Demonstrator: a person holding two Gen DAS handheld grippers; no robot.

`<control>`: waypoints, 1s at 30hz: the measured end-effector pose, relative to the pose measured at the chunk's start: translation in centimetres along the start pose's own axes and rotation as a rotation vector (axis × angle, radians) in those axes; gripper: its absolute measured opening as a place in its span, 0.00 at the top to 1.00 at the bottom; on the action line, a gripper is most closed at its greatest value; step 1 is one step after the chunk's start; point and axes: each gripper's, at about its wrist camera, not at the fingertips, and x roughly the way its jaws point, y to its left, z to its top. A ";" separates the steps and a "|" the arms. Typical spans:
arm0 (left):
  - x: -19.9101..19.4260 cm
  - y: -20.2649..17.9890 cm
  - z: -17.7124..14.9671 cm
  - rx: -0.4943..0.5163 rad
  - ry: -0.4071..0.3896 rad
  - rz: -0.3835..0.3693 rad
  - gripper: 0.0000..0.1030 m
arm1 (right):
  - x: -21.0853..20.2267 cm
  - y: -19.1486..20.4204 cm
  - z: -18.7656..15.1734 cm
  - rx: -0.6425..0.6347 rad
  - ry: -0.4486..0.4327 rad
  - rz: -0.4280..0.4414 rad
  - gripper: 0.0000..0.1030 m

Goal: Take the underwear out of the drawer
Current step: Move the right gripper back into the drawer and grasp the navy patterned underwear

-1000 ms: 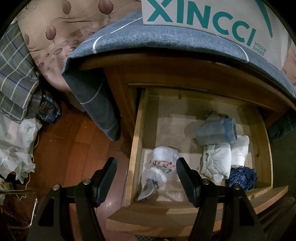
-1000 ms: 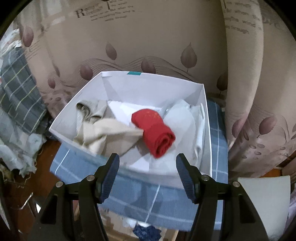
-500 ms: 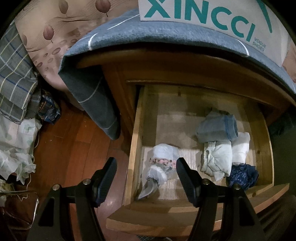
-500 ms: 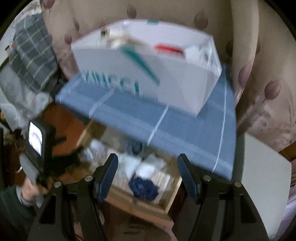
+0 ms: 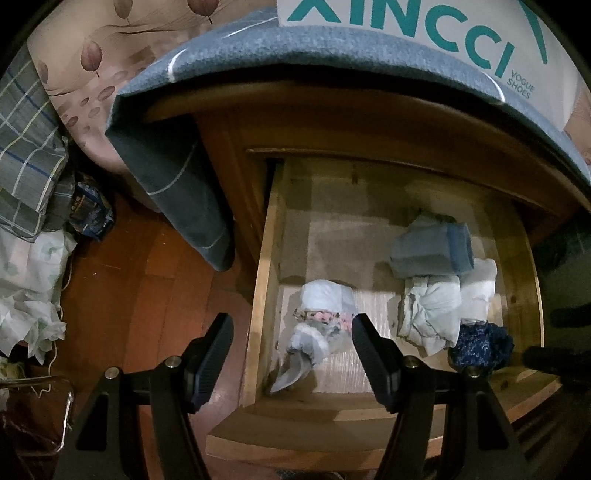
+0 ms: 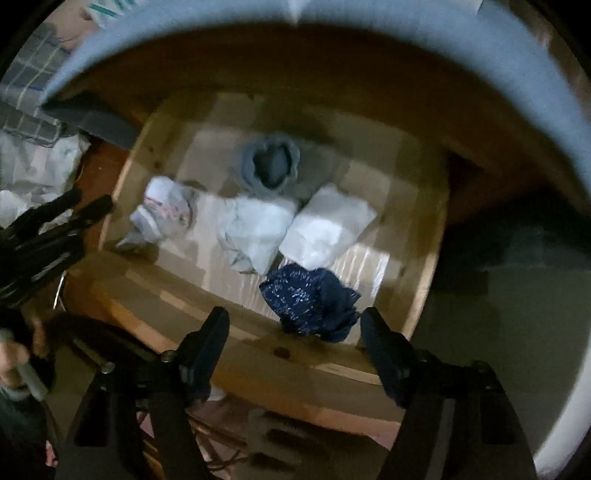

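The wooden drawer (image 5: 264, 280) (image 6: 430, 266) stands pulled out with several rolled and crumpled pieces of underwear in it. A dark blue speckled piece (image 6: 314, 299) (image 5: 480, 343) lies at the front right corner. Behind it are a white one (image 6: 328, 229), a pale one (image 5: 428, 314) and a grey-blue roll (image 5: 432, 247). A white floral roll (image 5: 325, 310) lies at the left. My left gripper (image 5: 291, 332) hovers open above the floral roll. My right gripper (image 6: 295, 325) hangs above the dark blue piece, its jaws opening, nothing between them.
A white XINCCI shoe box (image 5: 424, 33) sits on a blue-grey cloth (image 5: 258, 55) draped over the cabinet top. Clothes and bags (image 5: 33, 236) lie on the wooden floor at the left. A person's hand (image 6: 14, 354) holds the left gripper.
My right gripper has dropped from above the shoe box, down past the cabinet front, to just over the open drawer, tilting downward, and its jaws have widened. The left gripper has stayed put.
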 end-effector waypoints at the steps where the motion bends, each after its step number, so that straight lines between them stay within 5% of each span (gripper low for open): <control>1: 0.0 0.0 0.0 -0.002 0.001 -0.003 0.34 | 1.0 -0.2 0.2 0.012 0.027 0.002 0.27; 13: 0.5 -0.1 0.0 -0.004 0.021 -0.011 0.34 | 9.2 -1.3 2.3 0.032 0.269 -0.033 0.15; 30: 1.2 0.3 -0.1 -0.017 0.059 -0.012 0.34 | 14.2 -2.0 4.8 -0.008 0.463 -0.071 0.11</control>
